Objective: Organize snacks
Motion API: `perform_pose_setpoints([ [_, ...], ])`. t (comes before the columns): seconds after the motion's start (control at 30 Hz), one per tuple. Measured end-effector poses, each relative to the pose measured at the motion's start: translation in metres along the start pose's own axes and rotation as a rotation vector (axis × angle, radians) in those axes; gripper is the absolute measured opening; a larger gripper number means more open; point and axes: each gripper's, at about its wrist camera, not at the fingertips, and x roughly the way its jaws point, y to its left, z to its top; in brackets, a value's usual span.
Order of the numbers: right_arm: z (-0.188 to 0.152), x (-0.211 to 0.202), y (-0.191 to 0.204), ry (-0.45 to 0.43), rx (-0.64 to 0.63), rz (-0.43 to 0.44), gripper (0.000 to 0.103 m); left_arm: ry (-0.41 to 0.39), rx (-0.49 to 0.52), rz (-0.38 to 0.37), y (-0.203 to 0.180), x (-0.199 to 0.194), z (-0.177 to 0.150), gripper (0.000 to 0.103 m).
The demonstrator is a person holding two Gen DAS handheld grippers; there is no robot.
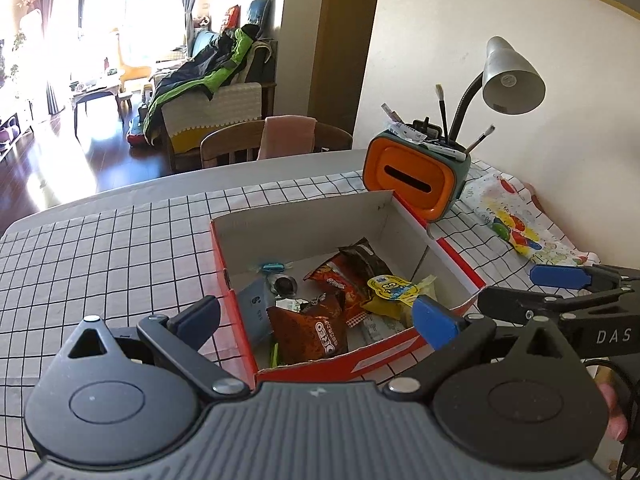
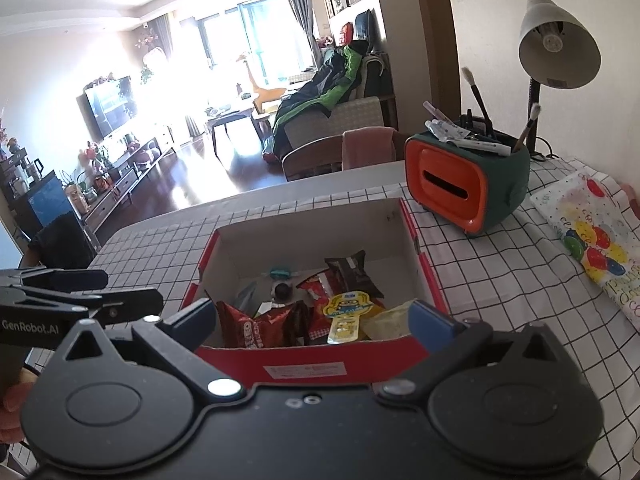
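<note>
Snacks, crinkly foil and plastic packets, lie heaped in the red cardboard box (image 1: 316, 216) on the bench. Left of the box we hold our left tool (image 1: 316, 314) wide and empty; right of it, our right tool (image 2: 312, 316) equally wide. Both tools point straight at the box, about equally near.

Both wrist views look closely down into 1 shared snack box (image 1: 352, 356).
</note>
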Motion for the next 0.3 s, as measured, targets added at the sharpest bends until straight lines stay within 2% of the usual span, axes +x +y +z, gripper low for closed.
perform_pose_setpoints([
  [0.3,-0.0019,0.0042,-0.0004,0.012,-0.007,0.008,0.103,0.003,0.000,0.014,-0.0013,0.0008,-0.0004,0.103],
])
